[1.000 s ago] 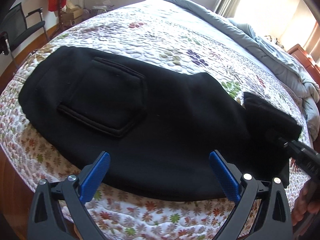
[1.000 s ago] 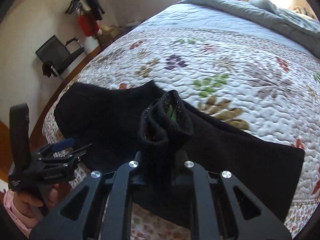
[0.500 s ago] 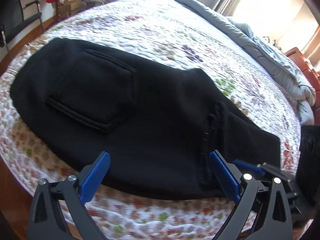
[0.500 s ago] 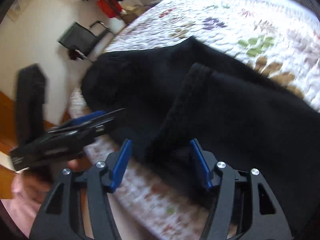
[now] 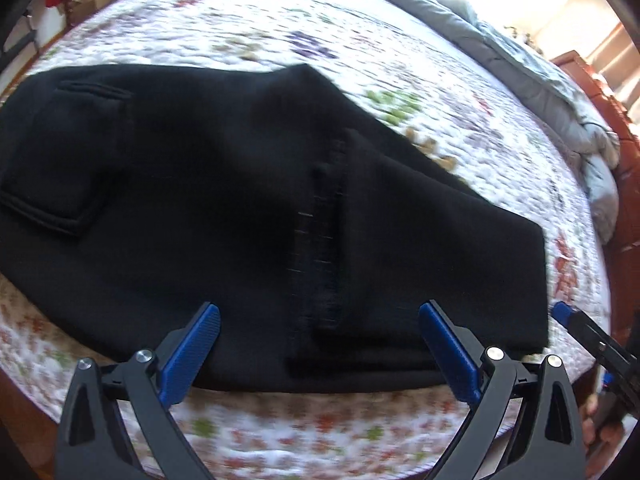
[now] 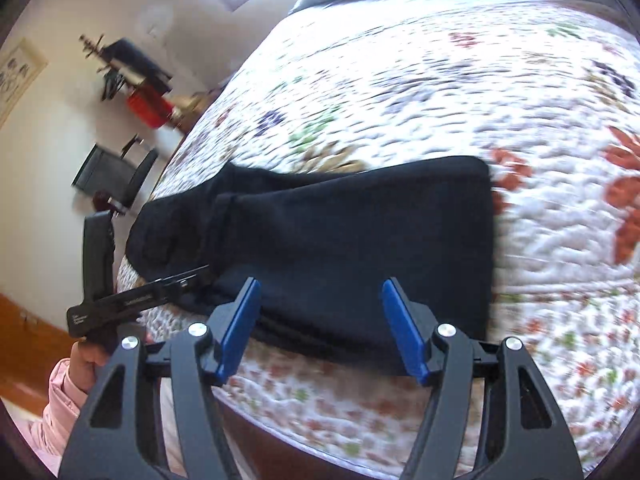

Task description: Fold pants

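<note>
Black pants (image 5: 224, 216) lie flat on a floral quilt at the bed's near edge, with a back pocket (image 5: 60, 160) at the left. The leg part (image 5: 432, 240) is folded over onto the body, its ribbed cuff (image 5: 320, 240) near the middle. My left gripper (image 5: 320, 344) is open and empty, just above the pants' near edge. My right gripper (image 6: 320, 320) is open and empty over the folded right end of the pants (image 6: 360, 240). The left gripper also shows in the right wrist view (image 6: 176, 284), and the right gripper's tip shows in the left wrist view (image 5: 568, 316).
The quilted bed (image 5: 320, 20) stretches far behind the pants. A grey duvet (image 5: 540, 68) is bunched at the far right. A black chair (image 6: 116, 172) and a red bag (image 6: 148, 108) stand by the wall left of the bed. The bed's wooden edge (image 6: 280, 456) is below my grippers.
My right gripper let go of the cuff after laying the leg over the body, opened, and drew back to the right end. My left gripper stayed open and shifted right.
</note>
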